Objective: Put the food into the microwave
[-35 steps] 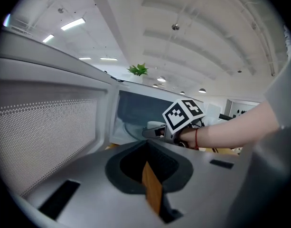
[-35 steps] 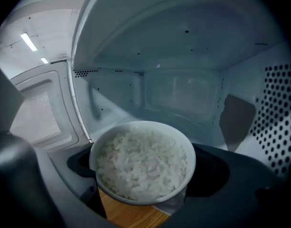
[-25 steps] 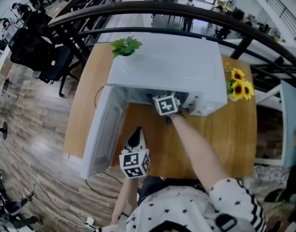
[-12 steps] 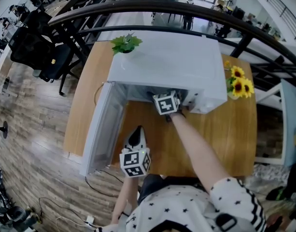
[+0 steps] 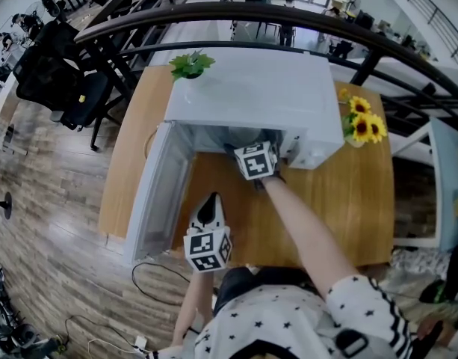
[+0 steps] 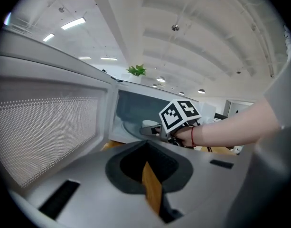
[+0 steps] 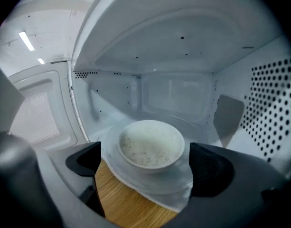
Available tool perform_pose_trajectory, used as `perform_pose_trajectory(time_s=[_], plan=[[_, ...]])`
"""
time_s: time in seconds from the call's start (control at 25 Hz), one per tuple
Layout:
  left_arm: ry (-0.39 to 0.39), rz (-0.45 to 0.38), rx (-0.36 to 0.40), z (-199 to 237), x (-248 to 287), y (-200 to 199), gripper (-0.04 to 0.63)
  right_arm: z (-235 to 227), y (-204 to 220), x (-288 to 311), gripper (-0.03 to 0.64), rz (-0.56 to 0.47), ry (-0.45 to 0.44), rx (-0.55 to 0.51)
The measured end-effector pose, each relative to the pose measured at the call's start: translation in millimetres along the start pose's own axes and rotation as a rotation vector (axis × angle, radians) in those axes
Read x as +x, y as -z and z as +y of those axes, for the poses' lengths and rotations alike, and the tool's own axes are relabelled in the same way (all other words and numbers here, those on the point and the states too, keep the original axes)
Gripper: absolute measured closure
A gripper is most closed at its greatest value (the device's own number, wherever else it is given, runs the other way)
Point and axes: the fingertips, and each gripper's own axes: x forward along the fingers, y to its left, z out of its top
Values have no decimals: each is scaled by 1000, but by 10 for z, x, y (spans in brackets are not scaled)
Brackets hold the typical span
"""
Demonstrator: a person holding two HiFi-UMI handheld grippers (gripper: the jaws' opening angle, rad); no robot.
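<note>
Bowl of rice [image 7: 151, 146]: it stands on a pale plate [image 7: 136, 186] between the jaws of the right gripper [image 7: 147, 169], at the mouth of the microwave [image 7: 183, 37]. The front of the plate hangs over the wooden table [image 7: 121, 198], so I judge the food is not yet fully inside.
Step in hand: to carry the plate deeper in and set it down on the oven floor.
How to do it well: hold the plate level, so the bowl does not slide. Go straight in, in the middle between the side walls. Lower it until the plate lies flat, and only then let the jaws go wider. Draw back straight, without pulling the plate along.
Right gripper: the jaws stand very wide, one on each side of the plate. The rim reaches both pads, so the plate seems clamped across its width. The bowl itself is not touched.
Ahead of it: the empty cavity and its back wall.
To its right: the perforated side wall [image 7: 273, 103], near the right jaw, so there is little room on that side.
To its left: the door [image 7: 41, 118], swung fully open.
Left gripper [image 6: 150, 184]: behind and to the left, over the near part of the table. The jaws are almost together, with only a thin slit and nothing in it.
Farther out: a green plant [image 5: 191, 64] on top of the microwave and sunflowers [image 5: 361, 122] off to the right.
</note>
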Motion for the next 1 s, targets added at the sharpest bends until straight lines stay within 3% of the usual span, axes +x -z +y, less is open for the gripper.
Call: perform_pose_trajectory(time_s=[0.36,0.48,0.56,0.6,0.72,1.0], plan=[[27,-19,21,-159,-315,27,591,199,195,-825,96,-46,-54,-10],[41,-22,25,-214,-419,73,591,212,310,-1110,279,-84,0,-43],[49,-20,26,-246,-499,108,591,170,407,-1293,505,-110,71,-60],[54,-18,27,-264,-543,124,591,162,467,-1386,547,-116,92,-58],[70,-12,31,-329,-676,180,591,196,674,-1702,601,-121,96,-16],[112,-10,46,-515,-982,294,591,243,1214,-2538,611,-155,79,78]])
